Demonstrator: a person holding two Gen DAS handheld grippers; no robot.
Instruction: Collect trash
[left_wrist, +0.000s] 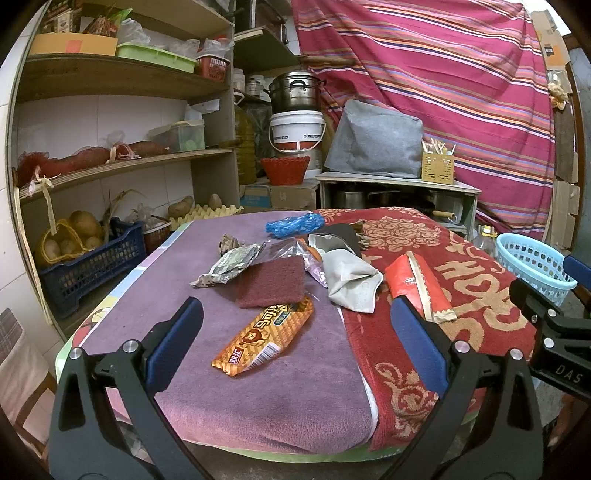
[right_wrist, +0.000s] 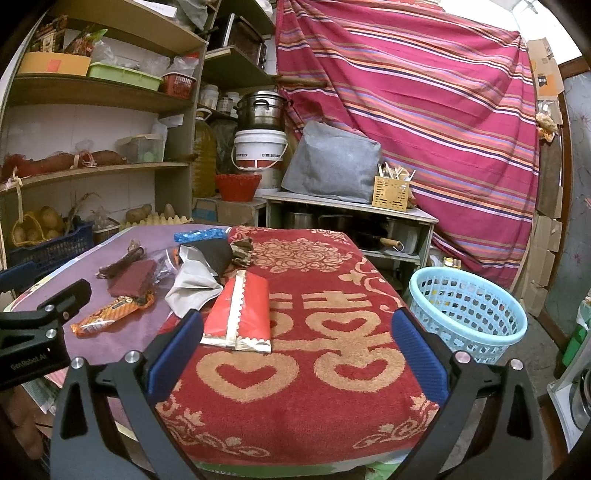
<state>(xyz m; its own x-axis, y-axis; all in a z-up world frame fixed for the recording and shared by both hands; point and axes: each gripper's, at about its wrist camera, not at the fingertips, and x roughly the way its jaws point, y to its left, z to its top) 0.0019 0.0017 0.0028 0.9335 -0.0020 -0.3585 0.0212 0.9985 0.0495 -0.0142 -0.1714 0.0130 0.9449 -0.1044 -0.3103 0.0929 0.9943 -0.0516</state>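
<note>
Trash lies on a table covered by a purple towel (left_wrist: 258, 387) and a red patterned towel (right_wrist: 295, 387). An orange snack wrapper (left_wrist: 264, 334) lies nearest my open, empty left gripper (left_wrist: 295, 314); it also shows in the right wrist view (right_wrist: 110, 314). Behind it lie a maroon scouring pad (left_wrist: 271, 282), a silver foil wrapper (left_wrist: 231, 264), a grey-white pouch (left_wrist: 349, 278) and a blue plastic wrapper (left_wrist: 295, 223). A red packet (right_wrist: 238, 315) lies just ahead of my open, empty right gripper (right_wrist: 295, 321). A light blue basket (right_wrist: 467, 314) stands on the floor right of the table.
Wooden shelves (left_wrist: 122, 166) with crates, potatoes and boxes stand on the left. A low cabinet (right_wrist: 351, 214) with a grey bag, a white bucket (left_wrist: 297, 131) and a pot stands behind the table. A striped pink cloth (right_wrist: 424, 110) hangs at the back.
</note>
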